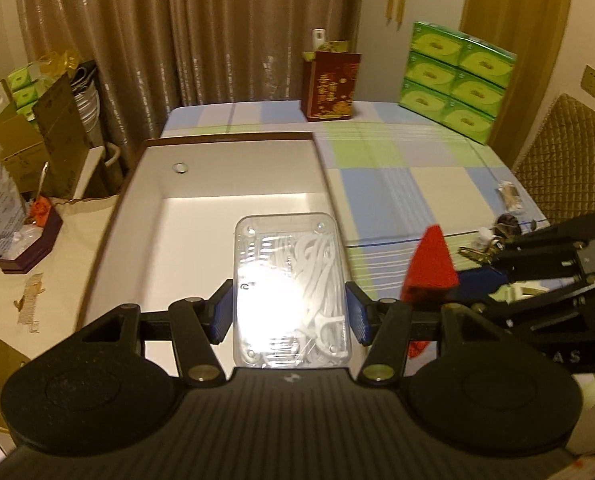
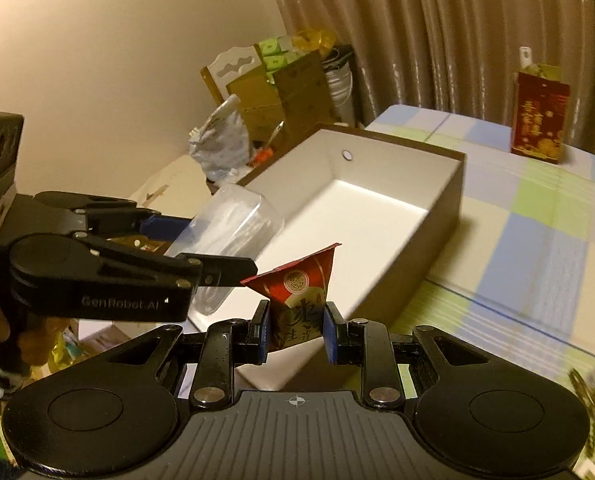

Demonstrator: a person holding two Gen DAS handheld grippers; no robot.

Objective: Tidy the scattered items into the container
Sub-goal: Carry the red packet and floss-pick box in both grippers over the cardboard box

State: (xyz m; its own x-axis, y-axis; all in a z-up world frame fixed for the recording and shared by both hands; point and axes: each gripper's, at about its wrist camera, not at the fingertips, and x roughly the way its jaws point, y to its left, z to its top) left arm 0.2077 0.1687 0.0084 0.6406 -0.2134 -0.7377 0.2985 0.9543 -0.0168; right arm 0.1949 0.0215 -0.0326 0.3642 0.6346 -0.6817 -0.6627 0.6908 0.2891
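Note:
My left gripper (image 1: 289, 314) is shut on a clear plastic box of white floss picks (image 1: 291, 292) and holds it above the open white-lined brown box (image 1: 233, 172). My right gripper (image 2: 295, 326) is shut on a red pyramid-shaped packet (image 2: 301, 286), held over the near corner of that box (image 2: 437, 216). The packet also shows red in the left wrist view (image 1: 431, 268), at the box's right side. The clear box and left gripper (image 2: 213, 248) show in the right wrist view, over the box's left rim.
A checked cloth (image 1: 397, 168) covers the table. On it stand a red gift bag (image 1: 329, 86) and stacked green tissue packs (image 1: 457, 80). Small loose items (image 1: 505, 216) lie at the table's right edge by a padded chair (image 1: 569, 168). Cardboard boxes and bags (image 1: 25, 148) crowd the left.

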